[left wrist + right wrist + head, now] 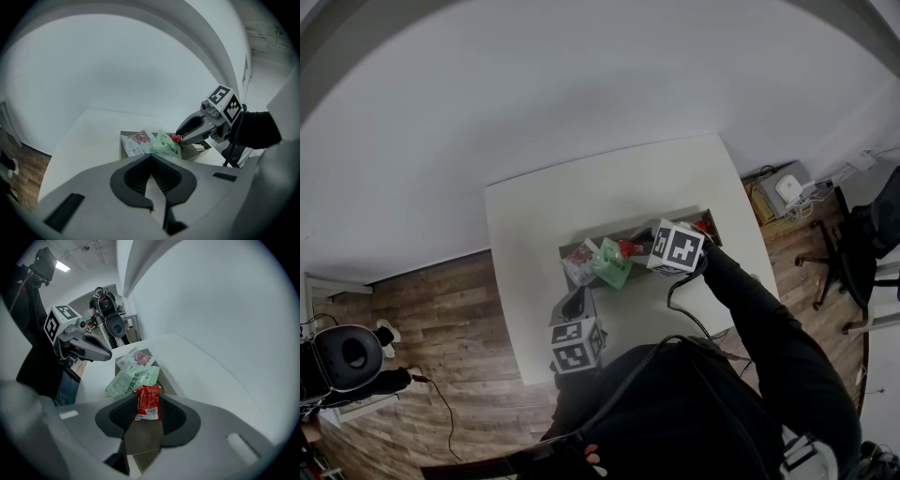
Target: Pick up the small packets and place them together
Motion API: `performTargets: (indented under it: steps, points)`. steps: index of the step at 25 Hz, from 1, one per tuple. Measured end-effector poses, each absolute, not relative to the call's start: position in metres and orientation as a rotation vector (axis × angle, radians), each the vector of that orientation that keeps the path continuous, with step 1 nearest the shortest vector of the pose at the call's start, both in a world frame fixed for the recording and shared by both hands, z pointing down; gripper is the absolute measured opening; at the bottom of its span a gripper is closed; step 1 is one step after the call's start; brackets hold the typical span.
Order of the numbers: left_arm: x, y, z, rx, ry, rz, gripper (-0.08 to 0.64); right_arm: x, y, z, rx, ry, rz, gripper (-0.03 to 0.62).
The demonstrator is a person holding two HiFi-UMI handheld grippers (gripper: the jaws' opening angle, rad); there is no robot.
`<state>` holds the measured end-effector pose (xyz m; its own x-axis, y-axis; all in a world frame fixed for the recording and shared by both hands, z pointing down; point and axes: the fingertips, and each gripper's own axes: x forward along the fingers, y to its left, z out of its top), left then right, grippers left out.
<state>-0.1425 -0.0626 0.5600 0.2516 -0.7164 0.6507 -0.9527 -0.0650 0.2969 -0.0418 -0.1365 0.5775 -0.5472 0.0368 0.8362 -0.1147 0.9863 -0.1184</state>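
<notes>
A shallow brown tray (569,249) lies on the white table (525,216). In its left part lie a white flowered packet (579,263) (135,143) (136,357) and a green packet (613,266) (167,146) (131,379), overlapping. My right gripper (634,251) (180,136) (149,405) hangs just right of the green packet. A small red packet (149,401) (176,137) stands between its parted jaws over the tray, and the pads do not look pressed on it. My left gripper (577,302) (151,159) (106,353) sits nearer me, tips together, empty, pointing at the tray.
Something small and red (703,225) shows at the tray's right end behind my right gripper. A black office chair (853,234) and a box of cables (783,192) stand on the wood floor right of the table. A white wall runs behind the table.
</notes>
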Motion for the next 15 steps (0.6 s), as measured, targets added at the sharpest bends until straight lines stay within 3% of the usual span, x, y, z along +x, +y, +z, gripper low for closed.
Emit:
performTargets:
  steps: [5,15]
  points:
    - [-0.135,-0.057,0.556,1.863,-1.520,0.417,0.001,-0.039,-0.128,0.568,0.049,-2.190,0.219,0.176]
    - [-0.120,-0.071,0.543,1.921,-1.487,0.408,0.001,0.004,-0.157,0.546,0.179,-2.234,0.223,0.193]
